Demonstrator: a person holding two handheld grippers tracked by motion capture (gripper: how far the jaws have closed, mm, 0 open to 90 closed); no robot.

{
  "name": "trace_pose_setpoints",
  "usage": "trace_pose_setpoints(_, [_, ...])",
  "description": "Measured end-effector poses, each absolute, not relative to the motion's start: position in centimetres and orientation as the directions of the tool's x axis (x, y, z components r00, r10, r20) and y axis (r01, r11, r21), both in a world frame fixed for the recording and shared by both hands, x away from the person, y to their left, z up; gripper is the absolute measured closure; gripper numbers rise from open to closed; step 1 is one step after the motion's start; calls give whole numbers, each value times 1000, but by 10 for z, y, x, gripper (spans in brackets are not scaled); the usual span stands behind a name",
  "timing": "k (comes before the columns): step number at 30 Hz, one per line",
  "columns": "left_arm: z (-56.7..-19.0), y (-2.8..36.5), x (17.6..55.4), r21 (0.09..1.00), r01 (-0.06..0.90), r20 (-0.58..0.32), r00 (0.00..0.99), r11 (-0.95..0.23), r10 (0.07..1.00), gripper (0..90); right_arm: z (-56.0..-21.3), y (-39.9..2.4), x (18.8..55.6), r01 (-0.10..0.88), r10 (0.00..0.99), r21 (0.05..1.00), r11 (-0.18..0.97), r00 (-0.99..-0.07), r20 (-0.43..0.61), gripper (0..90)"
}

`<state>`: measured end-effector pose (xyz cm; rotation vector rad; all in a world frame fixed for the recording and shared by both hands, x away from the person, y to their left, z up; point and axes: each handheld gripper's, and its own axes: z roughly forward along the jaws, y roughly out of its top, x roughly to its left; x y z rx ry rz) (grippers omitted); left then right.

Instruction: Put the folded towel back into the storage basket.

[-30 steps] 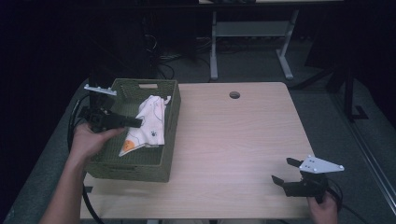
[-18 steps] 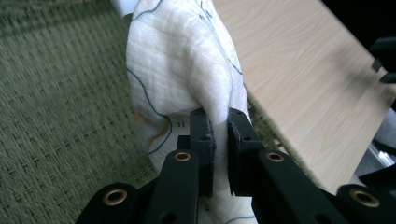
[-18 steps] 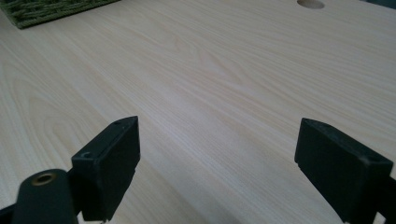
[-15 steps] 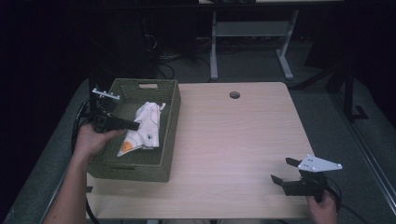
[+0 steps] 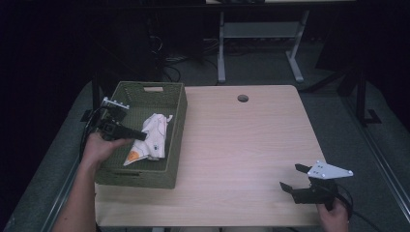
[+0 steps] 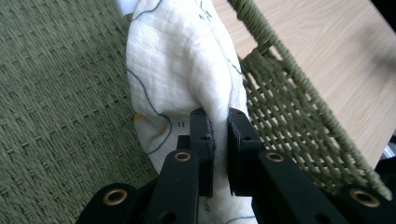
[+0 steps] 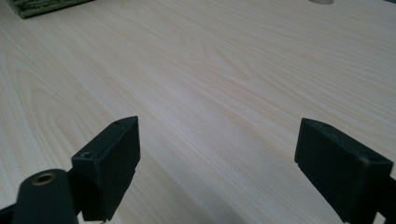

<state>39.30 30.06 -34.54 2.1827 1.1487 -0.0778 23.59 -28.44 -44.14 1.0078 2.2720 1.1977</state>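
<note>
Cloth [image 5: 151, 139] lies in the green basket [image 5: 145, 178], against its right wall, pinched at a fold by the left gripper [image 6: 219, 133]. Risk: the bite looks thin, so fabric may slip out, or snag the weave [image 6: 299, 116] and drag the basket. Left jaws nearly closed, clamped on cloth; right gripper [image 7: 217, 163] spread wide, holding nothing, over the table [image 7: 224, 70].

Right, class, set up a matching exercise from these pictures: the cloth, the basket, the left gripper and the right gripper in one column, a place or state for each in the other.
1 cloth
2 basket
3 left gripper
4 right gripper

a open above bare wood
b green weave, at the table's left
c white, lying in the basket
d pinching fabric

Pairs: 1-c, 2-b, 3-d, 4-a
</note>
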Motion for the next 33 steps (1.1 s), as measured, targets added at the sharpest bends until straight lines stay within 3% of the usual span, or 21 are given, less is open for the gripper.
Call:
trace_pose_setpoints(15, [-368,291,410,422,736,-268,659,-530,702,835,-443,-285,239,425,745,818,388,-668,-6,139])
trace_pose_setpoints(19, [-375,291,416,415,749,-245,639,-516,729,831,-444,-284,240,428,738,812,398,-675,-5,139])
trace_pose_setpoints(21, [-378,290,417,381,767,-182,610,-516,771,776,-444,-284,240,426,730,809,405,-683,-6,139])
trace_pose_setpoints(22, [-378,290,417,371,773,-145,595,-514,790,689,-444,-284,240,427,730,808,405,-683,-5,138])
trace_pose_setpoints(26, [-369,291,410,404,766,-107,582,-500,806,586,-445,-284,239,426,722,807,410,-692,-2,139])
trace_pose_setpoints(33, [-376,277,399,374,751,-120,621,-544,775,653,-442,-283,234,410,716,810,419,-698,-17,139])
